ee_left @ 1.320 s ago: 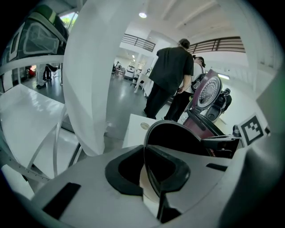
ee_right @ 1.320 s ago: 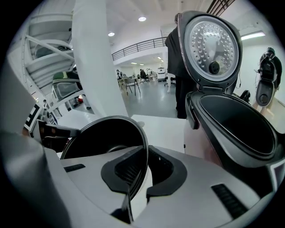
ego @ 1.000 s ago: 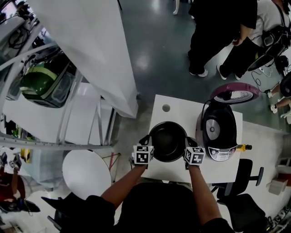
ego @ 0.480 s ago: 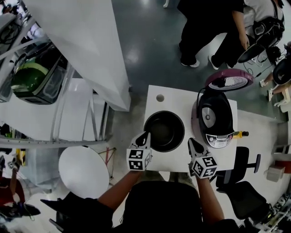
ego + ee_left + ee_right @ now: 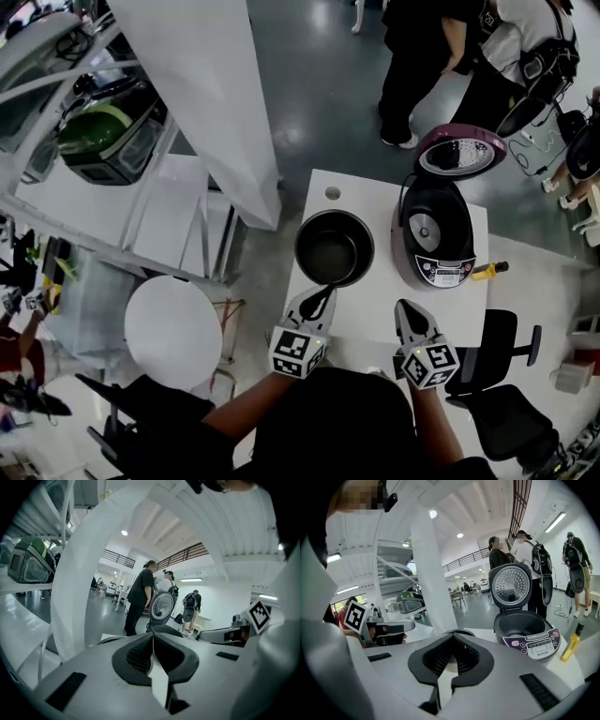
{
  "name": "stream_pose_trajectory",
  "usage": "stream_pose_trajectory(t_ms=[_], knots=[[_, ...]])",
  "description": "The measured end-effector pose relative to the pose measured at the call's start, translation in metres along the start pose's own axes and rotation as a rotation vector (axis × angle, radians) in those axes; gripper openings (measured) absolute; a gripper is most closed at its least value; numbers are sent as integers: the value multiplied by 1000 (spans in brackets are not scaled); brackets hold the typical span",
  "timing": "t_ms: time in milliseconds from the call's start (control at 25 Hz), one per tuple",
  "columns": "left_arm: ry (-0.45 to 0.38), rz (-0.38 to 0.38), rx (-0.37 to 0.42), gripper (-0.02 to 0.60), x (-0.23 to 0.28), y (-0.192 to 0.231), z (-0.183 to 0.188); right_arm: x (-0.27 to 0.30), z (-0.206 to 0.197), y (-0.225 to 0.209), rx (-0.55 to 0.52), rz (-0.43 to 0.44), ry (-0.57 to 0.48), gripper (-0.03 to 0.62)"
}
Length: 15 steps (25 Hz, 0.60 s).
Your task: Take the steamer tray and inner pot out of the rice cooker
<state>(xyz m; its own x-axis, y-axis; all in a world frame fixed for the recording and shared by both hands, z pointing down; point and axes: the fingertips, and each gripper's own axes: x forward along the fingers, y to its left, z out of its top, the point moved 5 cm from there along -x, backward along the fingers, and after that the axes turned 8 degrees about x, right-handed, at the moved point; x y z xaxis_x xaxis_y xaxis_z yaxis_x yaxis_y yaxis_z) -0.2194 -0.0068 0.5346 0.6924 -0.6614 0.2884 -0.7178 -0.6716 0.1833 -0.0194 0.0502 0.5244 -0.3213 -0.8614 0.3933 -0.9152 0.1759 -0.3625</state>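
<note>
Having released the inner pot (image 5: 335, 247), the left hand-held gripper (image 5: 322, 295) and right hand-held gripper (image 5: 406, 309) have withdrawn, jaws closed, empty.

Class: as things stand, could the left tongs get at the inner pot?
Probably yes: the left tongs, just closed on nothing, hover near the inner pot; only bare table lies between them.

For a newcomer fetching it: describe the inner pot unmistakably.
Find the white table. On it stands a rice cooker with its lid up. Left of it in the head view, apart, sits the inner pot: the only dark, open, round bowl.
</note>
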Motion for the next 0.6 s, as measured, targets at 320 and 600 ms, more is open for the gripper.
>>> stream_pose_trajectory(t_ms=[320,600], knots=[[-59,3,23,9,-52,-132,-19,-147,-10,-43,-78,-27,-121,0],[-3,-19,2,5,-96,-268,-74,-292,-58,-102,-72,-81,-137,0]])
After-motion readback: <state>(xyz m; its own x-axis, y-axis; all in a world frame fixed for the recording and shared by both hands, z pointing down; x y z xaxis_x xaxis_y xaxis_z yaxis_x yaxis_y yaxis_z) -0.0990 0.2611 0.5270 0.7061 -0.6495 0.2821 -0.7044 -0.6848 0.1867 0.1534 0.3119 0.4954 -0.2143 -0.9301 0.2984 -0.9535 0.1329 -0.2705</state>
